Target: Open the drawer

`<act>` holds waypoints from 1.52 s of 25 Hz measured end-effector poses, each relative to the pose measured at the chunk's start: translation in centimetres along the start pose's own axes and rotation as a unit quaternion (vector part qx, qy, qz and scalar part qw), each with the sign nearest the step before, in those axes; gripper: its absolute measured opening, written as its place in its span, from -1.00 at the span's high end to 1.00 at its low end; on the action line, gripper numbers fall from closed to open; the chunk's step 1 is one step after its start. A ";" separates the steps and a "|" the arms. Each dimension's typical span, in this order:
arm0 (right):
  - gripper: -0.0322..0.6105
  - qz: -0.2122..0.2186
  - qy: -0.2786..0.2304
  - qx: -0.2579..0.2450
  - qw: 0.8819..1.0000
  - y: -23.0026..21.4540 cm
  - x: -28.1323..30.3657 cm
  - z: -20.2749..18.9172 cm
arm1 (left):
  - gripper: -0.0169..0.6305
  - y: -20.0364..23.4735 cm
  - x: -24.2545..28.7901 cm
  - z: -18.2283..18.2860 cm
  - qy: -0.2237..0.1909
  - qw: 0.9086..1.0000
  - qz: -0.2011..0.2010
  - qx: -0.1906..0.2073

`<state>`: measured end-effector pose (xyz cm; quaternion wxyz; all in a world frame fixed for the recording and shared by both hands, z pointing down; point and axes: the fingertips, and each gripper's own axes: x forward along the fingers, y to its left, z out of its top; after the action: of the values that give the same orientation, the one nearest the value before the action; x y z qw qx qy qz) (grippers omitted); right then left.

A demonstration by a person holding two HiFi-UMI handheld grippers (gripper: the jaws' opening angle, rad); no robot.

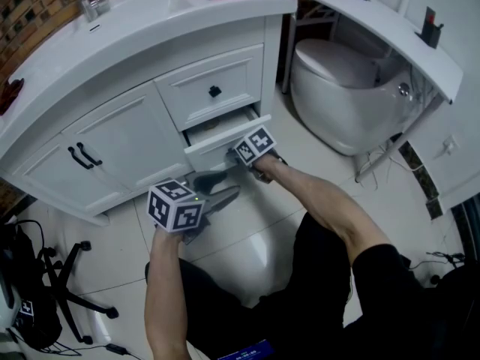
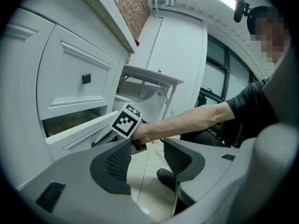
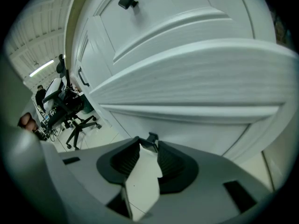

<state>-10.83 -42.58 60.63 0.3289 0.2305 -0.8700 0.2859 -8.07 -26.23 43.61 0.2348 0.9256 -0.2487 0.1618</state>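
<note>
lower drawer (image 1: 223, 142) ajar under upper drawer (image 1: 196, 90), cabinet doors (image 1: 112, 137) left, toilet (image 1: 341, 81) right

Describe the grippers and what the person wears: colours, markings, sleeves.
The left gripper and right gripper have grey moulded bodies with dark ribbed pads. Each carries a white cube with black square markers. The person wears a black short-sleeved top.
</note>
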 end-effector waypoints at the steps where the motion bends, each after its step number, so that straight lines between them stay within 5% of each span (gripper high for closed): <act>1: 0.46 0.001 0.001 -0.001 1.000 0.1 -0.1 -0.1 | 0.28 -0.1 0.0 0.0 0.000 1.000 0.000 0.001; 38: 0.47 0.009 0.045 -0.033 0.998 2.1 -2.0 -3.6 | 0.28 -5.3 -3.0 -0.6 -0.011 0.999 0.036 0.013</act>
<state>-9.15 -38.32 60.74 0.3729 0.1988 -0.8653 0.2696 -7.75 -20.70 40.97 0.2139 0.9208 -0.2824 0.1631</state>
